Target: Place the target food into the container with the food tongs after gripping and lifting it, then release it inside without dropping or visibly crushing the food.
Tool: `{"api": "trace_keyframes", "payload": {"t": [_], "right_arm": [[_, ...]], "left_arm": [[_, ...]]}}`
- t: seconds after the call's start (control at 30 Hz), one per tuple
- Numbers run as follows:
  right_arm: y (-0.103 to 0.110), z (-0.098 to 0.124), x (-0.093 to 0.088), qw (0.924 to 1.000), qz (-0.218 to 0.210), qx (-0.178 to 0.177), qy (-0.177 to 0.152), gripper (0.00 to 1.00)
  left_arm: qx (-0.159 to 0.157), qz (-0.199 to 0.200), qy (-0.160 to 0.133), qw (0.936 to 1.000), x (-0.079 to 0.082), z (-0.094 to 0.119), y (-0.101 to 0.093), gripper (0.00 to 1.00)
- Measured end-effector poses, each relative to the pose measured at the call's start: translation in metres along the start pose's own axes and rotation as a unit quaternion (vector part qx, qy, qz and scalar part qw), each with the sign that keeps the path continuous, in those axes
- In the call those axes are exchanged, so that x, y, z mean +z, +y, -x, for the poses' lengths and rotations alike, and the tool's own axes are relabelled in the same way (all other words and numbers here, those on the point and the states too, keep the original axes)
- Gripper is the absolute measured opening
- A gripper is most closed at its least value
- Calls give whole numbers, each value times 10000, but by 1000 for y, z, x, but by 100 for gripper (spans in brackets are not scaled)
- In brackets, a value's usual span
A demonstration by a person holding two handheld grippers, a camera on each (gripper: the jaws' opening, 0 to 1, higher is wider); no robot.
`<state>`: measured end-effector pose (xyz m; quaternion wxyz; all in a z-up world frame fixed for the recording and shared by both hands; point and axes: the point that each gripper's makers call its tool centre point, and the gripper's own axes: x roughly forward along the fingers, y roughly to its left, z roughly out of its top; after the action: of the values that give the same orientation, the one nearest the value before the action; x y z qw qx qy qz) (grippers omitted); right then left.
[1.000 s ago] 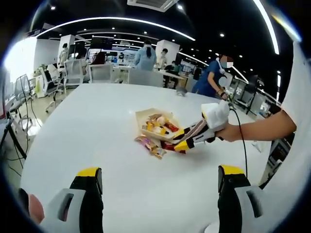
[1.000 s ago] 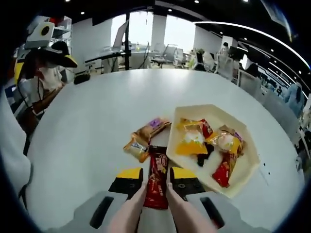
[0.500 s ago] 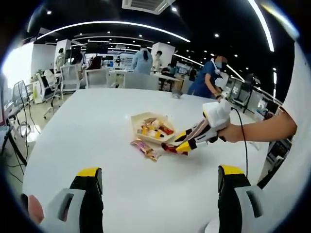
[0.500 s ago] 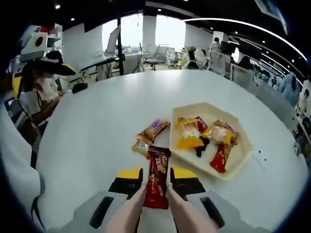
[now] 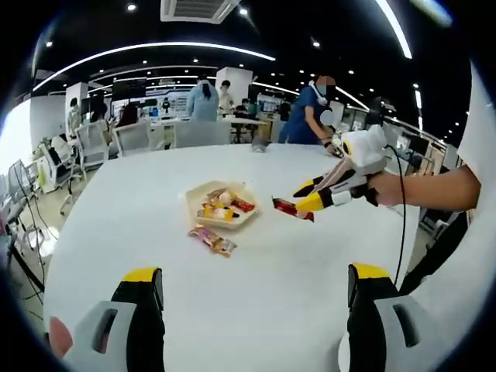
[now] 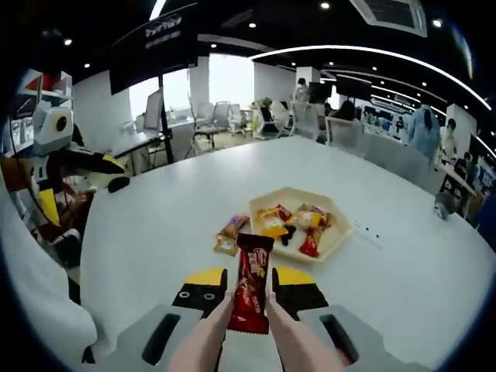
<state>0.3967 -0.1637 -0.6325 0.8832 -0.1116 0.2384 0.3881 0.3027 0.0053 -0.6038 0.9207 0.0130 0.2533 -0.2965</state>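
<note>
My right gripper [image 6: 249, 280] is shut on a red-brown snack packet [image 6: 249, 271], which it holds upright in the air above the white table. Two pale pink arms run along the inside of its jaws to the packet. Beyond the packet lies the cream tray [image 6: 343, 232] with several wrapped snacks in it. A loose orange-purple snack [image 6: 231, 234] lies on the table by the tray's left side. In the left gripper view the right gripper [image 5: 316, 200] hovers right of the tray [image 5: 191, 203] with the packet [image 5: 293, 208]. My left gripper [image 5: 256, 288] stands open with nothing between its fingers.
The table [image 5: 256, 256] is wide, round and white, with bare surface around the tray. A person's forearm [image 5: 434, 188] reaches in from the right. Office chairs, desks and several people stand beyond the table's far edge. A small dark object [image 5: 260, 146] sits near that edge.
The right gripper has lifted the red-brown packet off the table, up and back from the tray. The tray and loose snack stayed where they were. The left gripper stays open.
</note>
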Motion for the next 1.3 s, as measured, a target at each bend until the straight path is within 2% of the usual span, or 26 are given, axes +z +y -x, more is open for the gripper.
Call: {"api": "trace_keyframes", "payload": {"t": [0.23,0.4,0.67,0.83,1.0,1.13,1.3], "right_arm": [[0,46,-4,9984,-210,-466,-235,22],[6,70,-10,9961,-461,-646,-378,22],[16,98,-28,9929,-643,-896,-440,22],[18,108,-35,9909,-742,-1016,-472,22],[19,110,-37,9904,-801,-1015,-479,22],[18,108,-33,9904,-799,-1007,-500,22],[9,97,-21,9915,-703,-948,-542,22]], "left_arm": [[-300,-335,-16,9990,11,-11,-18,100],[-486,-277,-178,9983,23,-16,-31,100],[-602,-329,-137,9975,18,-17,-47,99],[-659,-294,-74,9974,13,-17,-51,99],[-688,-258,-101,9972,15,-17,-53,99],[-681,-226,-122,9973,16,-16,-52,99],[-597,-203,-113,9979,13,-13,-44,99]]}}
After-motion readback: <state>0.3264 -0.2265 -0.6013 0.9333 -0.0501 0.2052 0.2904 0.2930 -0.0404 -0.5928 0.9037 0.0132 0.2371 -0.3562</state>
